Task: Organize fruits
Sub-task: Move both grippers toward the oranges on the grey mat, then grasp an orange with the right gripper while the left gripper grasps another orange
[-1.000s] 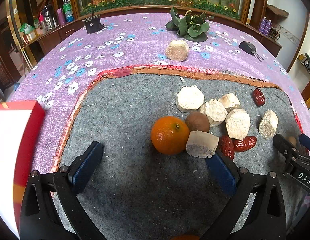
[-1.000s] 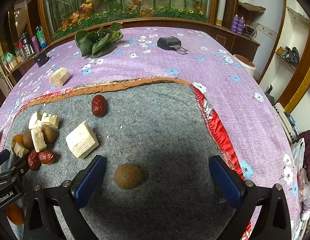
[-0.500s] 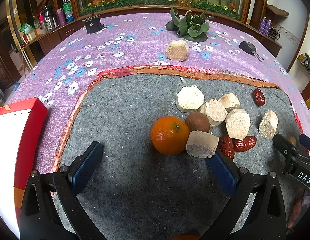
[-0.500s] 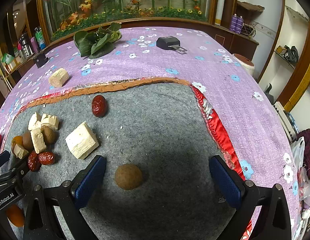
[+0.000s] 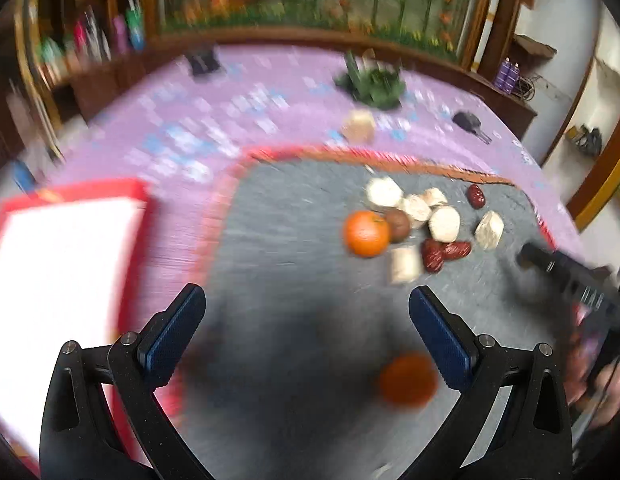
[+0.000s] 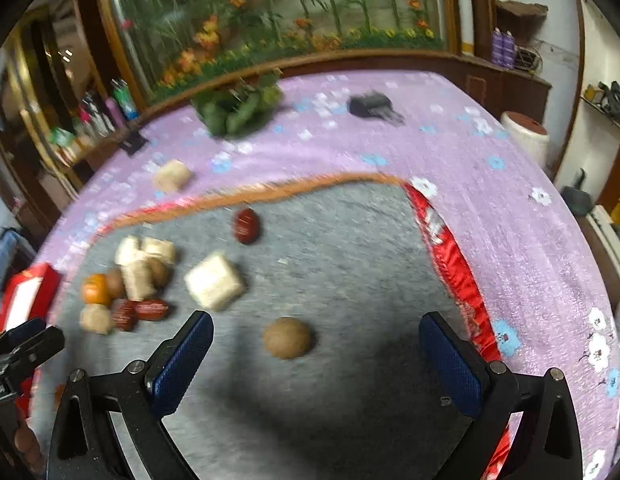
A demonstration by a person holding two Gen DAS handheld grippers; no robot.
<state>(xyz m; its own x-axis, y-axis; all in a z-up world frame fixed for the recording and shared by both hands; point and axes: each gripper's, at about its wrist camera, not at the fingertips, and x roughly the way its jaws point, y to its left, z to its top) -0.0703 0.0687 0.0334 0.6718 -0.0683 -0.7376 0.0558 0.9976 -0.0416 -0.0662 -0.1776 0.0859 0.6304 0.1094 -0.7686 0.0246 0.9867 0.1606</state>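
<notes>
Your left wrist camera sits just behind the left claw [image 5: 305,328] and looks forward and down along its fingers at the grey mat [image 5: 289,240], with the red box [image 5: 61,264] at its left edge. Your right wrist camera sits likewise behind the right claw [image 6: 316,354], facing the same mat [image 6: 350,248] from further right, close above the surface. Both views share the fruit cluster around the orange [image 5: 366,233] [image 6: 95,289], the green leaves [image 5: 372,86] [image 6: 237,106] and the far planter wall. Each view catches the other claw at its edge, and both are motion-blurred.
</notes>
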